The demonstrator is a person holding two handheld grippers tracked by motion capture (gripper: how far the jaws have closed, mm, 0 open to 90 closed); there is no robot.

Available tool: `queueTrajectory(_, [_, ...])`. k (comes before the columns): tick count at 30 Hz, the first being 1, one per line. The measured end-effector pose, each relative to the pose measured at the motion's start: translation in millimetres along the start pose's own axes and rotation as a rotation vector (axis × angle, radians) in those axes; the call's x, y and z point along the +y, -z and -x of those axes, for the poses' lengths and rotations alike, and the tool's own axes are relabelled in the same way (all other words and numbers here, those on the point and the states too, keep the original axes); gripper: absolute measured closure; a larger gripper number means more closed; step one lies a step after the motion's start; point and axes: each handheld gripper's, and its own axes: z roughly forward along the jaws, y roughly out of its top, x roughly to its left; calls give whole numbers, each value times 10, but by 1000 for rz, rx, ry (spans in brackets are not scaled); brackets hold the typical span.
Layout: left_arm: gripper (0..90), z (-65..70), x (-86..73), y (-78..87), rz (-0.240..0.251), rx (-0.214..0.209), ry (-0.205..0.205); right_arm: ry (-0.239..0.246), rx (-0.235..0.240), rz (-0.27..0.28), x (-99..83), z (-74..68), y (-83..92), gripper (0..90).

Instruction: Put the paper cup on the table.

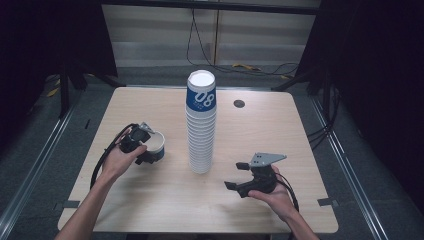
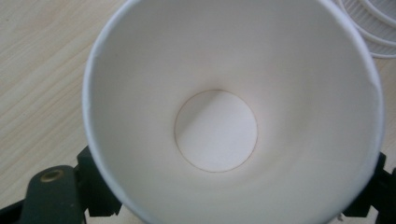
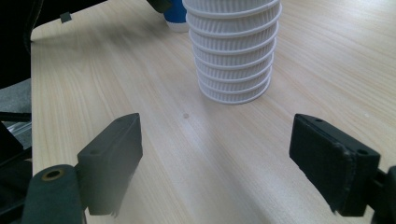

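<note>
Holding one cup [image 1: 157, 145] in left tool [image 1: 145, 150] | one stack [image 1: 201, 125] | right tool [image 1: 240, 176] empty

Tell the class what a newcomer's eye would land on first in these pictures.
First, the tall stack of paper cups, upside down at the middle of the wooden table, its top cup banded blue. Next, the single paper cup left of the stack, held in the left claw with its white inside facing up. The right claw hangs open near the stack's base.

Single white paper cup [image 1: 157, 145] with blue band, upright, mouth open, left of tall cup stack [image 1: 201, 125]
</note>
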Motion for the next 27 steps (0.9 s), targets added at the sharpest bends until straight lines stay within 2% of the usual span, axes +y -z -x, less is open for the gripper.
queueTrajectory(3, [167, 2, -27, 0, 4, 27, -8, -1, 2, -2, 1, -2, -4, 174])
queueTrajectory(4, [167, -4, -38, 2, 2, 26, -12, -2, 3, -1, 1, -3, -4, 174])
queueTrajectory(6, [168, -16, -69, 12, 22, 13, 9, -1, 2, -1, 1, -1, -1, 174])
queueTrajectory(17, [166, 8, -204, 60, 50, 15, 8, -1, -1, 2, 1, -1, 3, 174])
queueTrajectory(19, [169, 25, -229, 95, 73, 38, 11, -2, -1, 4, 2, 0, 10, 174])
queueTrajectory(21, [168, 36, -250, 117, 69, 58, 13, -2, -4, 5, 1, 3, 18, 174])
queueTrajectory(27, [168, 36, -340, 186, 99, 62, 28, -2, -7, 9, 2, 4, 26, 174])
